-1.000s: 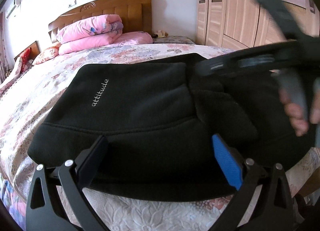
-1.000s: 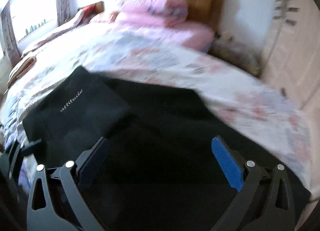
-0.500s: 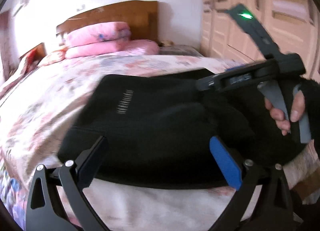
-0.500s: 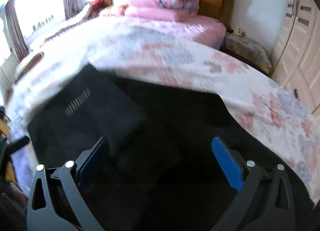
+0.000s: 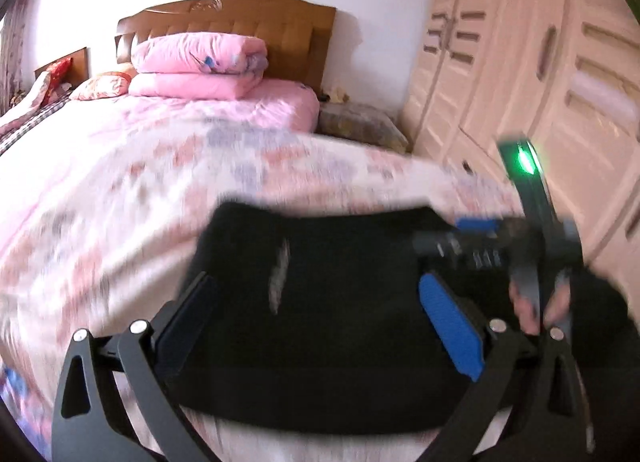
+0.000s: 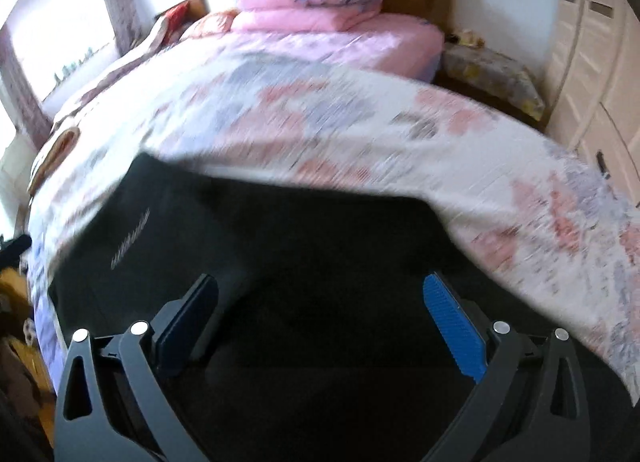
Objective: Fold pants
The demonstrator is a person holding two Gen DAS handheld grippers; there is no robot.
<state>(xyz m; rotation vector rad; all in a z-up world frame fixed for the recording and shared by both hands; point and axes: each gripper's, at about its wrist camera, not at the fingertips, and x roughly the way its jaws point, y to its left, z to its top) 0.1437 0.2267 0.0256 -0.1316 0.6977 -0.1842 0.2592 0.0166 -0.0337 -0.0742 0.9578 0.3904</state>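
Left gripper (image 5: 320, 318): jaws spread wide, nothing between the pads, poised over the near hem of the black pants (image 5: 340, 302), which lie folded into a compact block directly ahead of and beneath the fingers. A pale printed word on the cloth sits between the two fingers, too blurred to read. Right gripper (image 6: 320, 322): likewise fully parted and holding nothing — its fingers hover above the dark fabric (image 6: 300, 262), which fills the space below and ahead of them. In the left wrist view this second tool (image 5: 480, 250) appears just beyond the blue pad, to its right, gripped by a hand (image 5: 536, 310). Beyond the pants, a floral bedspread (image 5: 120, 190); farther ahead, stacked pink quilts (image 5: 200, 62) against a wooden headboard (image 5: 280, 22); to the right, a pale wardrobe (image 5: 520, 62)
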